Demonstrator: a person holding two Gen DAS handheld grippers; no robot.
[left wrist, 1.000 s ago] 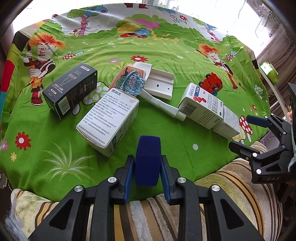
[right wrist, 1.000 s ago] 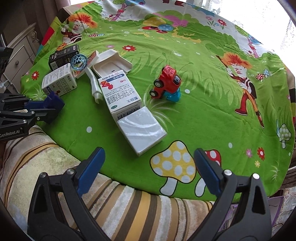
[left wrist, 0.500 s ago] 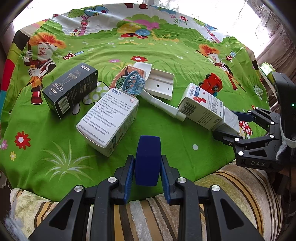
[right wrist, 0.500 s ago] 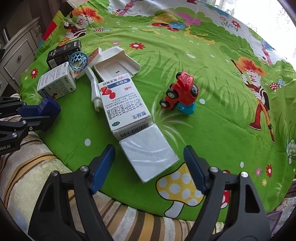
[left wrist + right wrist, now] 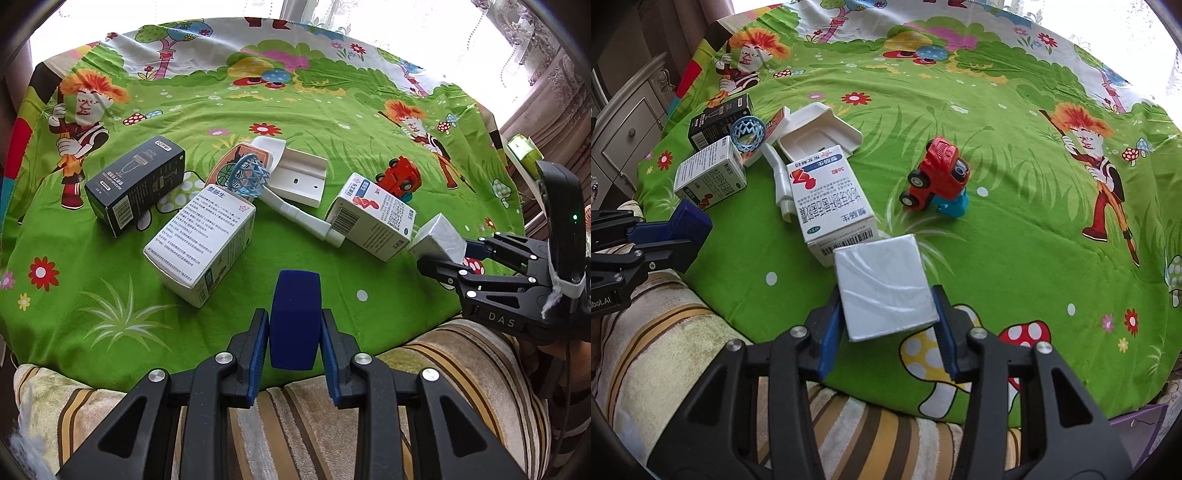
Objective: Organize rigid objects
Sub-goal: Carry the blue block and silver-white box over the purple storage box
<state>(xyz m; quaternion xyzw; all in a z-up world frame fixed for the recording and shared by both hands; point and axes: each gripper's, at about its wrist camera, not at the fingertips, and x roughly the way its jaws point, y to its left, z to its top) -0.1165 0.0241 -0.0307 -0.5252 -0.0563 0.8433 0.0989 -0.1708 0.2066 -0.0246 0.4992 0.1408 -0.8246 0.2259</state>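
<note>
My left gripper (image 5: 294, 343) is shut on a dark blue box (image 5: 294, 317) and holds it over the near edge of the green cloth; it also shows in the right wrist view (image 5: 689, 225). My right gripper (image 5: 886, 325) is shut on a silver-white wrapped box (image 5: 884, 286), tilted up just in front of a white medicine box with a red mark (image 5: 831, 206). In the left wrist view the silver box (image 5: 437, 240) sits between the right gripper's fingers (image 5: 439, 266) beside that medicine box (image 5: 373, 218).
On the cloth lie a large white medicine box (image 5: 203, 243), a black razor box (image 5: 136, 188), a blue lattice ring (image 5: 249, 177), a white plastic holder (image 5: 299, 177) and a red toy car (image 5: 936, 175). A striped towel (image 5: 369, 406) covers the near edge.
My right gripper moved forward around the silver-white box, closed on it and tilted it up. My left gripper has held still with the blue box.
</note>
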